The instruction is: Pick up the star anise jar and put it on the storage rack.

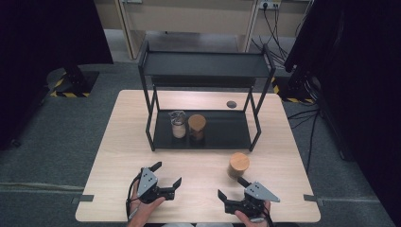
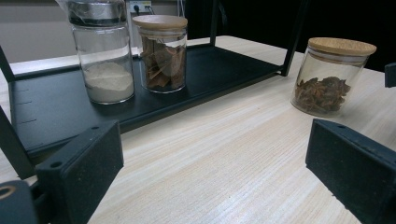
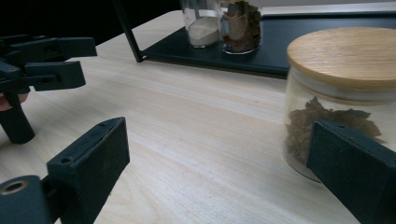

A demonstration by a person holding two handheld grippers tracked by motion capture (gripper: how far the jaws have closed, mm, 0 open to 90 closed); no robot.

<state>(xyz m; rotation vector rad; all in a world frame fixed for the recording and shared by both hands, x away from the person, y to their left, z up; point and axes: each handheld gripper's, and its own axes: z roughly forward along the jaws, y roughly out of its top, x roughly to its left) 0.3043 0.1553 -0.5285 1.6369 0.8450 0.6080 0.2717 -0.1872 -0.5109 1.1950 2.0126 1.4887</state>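
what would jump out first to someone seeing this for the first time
A black two-tier rack stands at the table's far side, with a jar of white powder and a wooden-lidded jar on its lower shelf. A third jar stands alone just beyond the open right gripper.

The high view looks forward and down from above the near edge of the pale wooden table, taking in the whole top and the black metal two-tier rack at its far side. The left gripper view sits low, just above the tabletop, facing the rack's bottom shelf at close range. The right gripper view is equally low, pressed near the glass jar with a round wooden lid. All three views share this jar and the shelf's two jars.
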